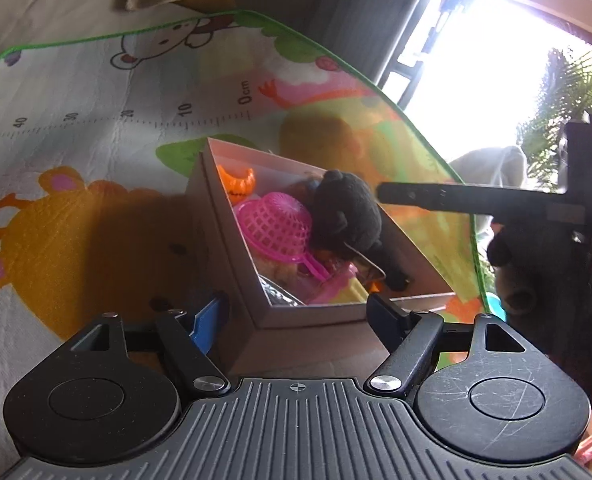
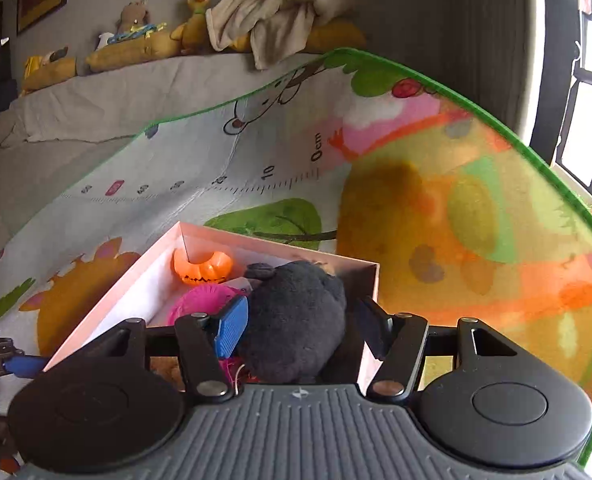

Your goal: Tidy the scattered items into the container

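Observation:
A pale cardboard box (image 1: 231,240) stands on the play mat. It holds an orange pumpkin toy (image 1: 239,186), a pink plastic strainer (image 1: 273,226) and other small items. A dark grey plush toy (image 1: 346,212) rests in the box. My left gripper (image 1: 300,316) is open, its fingers on either side of the box's near corner. My right gripper (image 2: 302,330) is over the box (image 2: 135,276), open around the plush (image 2: 296,320); its blue pad (image 2: 231,330) touches the plush's left side, the right finger stands apart. The pumpkin (image 2: 201,266) and strainer (image 2: 199,300) lie beyond.
The colourful play mat (image 2: 456,220) with a printed ruler spreads over a grey bed (image 2: 115,96). Stuffed toys and a crumpled cloth (image 2: 279,12) line the far edge. A bright window (image 1: 496,60) and a plant are at right.

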